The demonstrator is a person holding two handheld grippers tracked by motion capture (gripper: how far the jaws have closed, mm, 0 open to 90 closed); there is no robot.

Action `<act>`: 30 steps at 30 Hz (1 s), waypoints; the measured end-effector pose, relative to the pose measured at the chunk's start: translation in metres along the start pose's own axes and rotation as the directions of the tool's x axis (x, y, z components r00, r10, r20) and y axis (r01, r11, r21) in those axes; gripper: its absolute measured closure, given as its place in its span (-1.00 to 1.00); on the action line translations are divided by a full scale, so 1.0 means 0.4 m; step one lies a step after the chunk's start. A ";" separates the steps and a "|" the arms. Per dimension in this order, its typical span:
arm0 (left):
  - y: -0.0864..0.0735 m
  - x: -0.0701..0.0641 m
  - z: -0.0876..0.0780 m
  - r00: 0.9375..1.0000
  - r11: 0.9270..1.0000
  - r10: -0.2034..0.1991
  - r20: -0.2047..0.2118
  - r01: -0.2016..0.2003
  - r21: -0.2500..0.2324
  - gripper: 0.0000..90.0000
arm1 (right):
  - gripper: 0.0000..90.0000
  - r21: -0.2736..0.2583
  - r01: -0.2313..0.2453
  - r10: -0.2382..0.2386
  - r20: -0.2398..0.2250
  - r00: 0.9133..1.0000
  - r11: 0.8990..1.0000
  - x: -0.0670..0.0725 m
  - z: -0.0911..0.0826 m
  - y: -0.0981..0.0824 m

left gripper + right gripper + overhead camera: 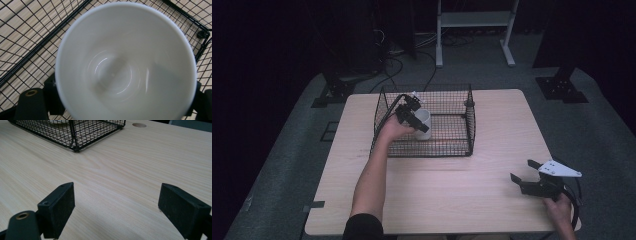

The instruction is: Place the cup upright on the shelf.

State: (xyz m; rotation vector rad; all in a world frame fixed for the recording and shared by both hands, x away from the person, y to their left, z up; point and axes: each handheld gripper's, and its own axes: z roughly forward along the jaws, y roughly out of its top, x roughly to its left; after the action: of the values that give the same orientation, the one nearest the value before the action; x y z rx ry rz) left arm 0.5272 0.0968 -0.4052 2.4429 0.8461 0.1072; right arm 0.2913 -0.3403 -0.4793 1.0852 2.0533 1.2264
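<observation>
Tongs first: my left tongs [421, 120] are sitting inside the black wire basket [469, 131], and their two black jaws are standing on either side of the white mug [424, 123]. In the left gripper view I am looking straight down into the mug [125, 62]: its round rim is spreading across nearly the whole picture, with one black jaw showing just beyond its lower left edge and the other at its lower right edge. I cannot tell whether the pads are pressing on the mug's wall or standing just clear of it. The basket's [30, 30] mesh is running beneath and around the mug, with pale wood showing through the wires.

My right tongs [526, 171] are hanging over the near right part of the table [452, 200], well apart from the basket. Their jaws are standing wide apart with nothing between them; in the right gripper view I am seeing only bare wood grain of the table [112, 177] between the right tongs' [116, 200] two black pads, and a corner of the basket [75, 135] is showing farther off at the top.

The mug is standing upright in the basket's left half, near its left wall. The basket is resting on the far middle of the table.
</observation>
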 end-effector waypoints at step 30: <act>-0.002 -0.043 -0.094 0.997 0.993 0.043 -0.059 -0.049 -0.107 -0.82 | -0.71 0.002 0.003 -0.003 0.002 1.000 1.000 0.001 0.001 0.000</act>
State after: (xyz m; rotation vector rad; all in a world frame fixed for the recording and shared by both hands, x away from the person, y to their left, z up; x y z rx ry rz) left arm 0.5037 0.1050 -0.3720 2.3672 0.7870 0.2342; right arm 0.2916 -0.3399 -0.4794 1.0841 2.0544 1.2209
